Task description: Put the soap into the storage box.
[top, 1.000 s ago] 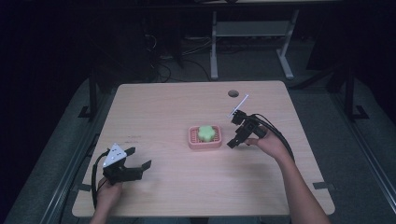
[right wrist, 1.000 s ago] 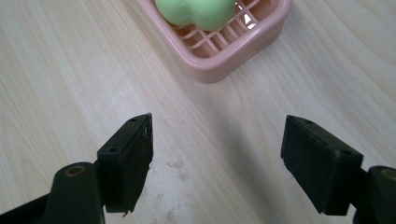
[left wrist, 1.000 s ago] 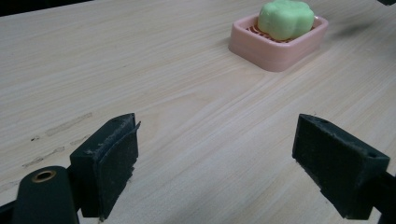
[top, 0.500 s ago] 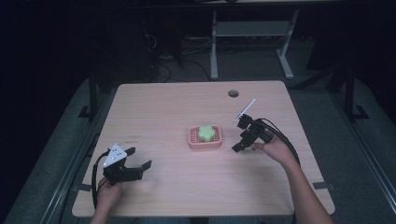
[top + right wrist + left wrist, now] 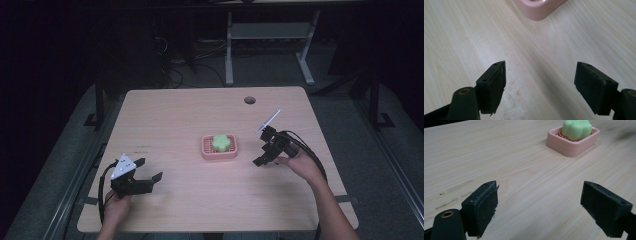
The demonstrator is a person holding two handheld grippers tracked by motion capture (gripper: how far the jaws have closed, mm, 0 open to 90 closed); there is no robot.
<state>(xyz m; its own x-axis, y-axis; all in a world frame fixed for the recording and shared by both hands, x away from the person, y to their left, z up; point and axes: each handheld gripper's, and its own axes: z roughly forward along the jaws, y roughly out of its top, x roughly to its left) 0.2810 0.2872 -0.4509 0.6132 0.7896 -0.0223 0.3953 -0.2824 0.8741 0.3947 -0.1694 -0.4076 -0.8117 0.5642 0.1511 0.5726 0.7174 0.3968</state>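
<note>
A pink soap dish (image 5: 206, 150) sits near the middle of the wooden table (image 5: 190, 115), holding a green flower-shaped soap (image 5: 220, 141). My right gripper (image 5: 261, 148) hovers just right of the dish, open and empty. In the right gripper view its jaws (image 5: 540, 82) spread over bare wood, with a corner of the dish (image 5: 537, 10) at the top edge. My left gripper (image 5: 149, 169) rests open near the front left of the table. In the left gripper view (image 5: 539, 205) the dish (image 5: 571, 145) and soap (image 5: 576, 128) lie far ahead to the right.
A round cable hole (image 5: 249, 100) is in the table's back right area. Faint scuff marks (image 5: 456, 187) show on the wood by the left gripper. Metal desk legs (image 5: 229, 55) stand on the dark floor behind the table.
My right gripper has drawn back from the soap dish, to the right and toward the table's front. The left gripper has stayed put.
</note>
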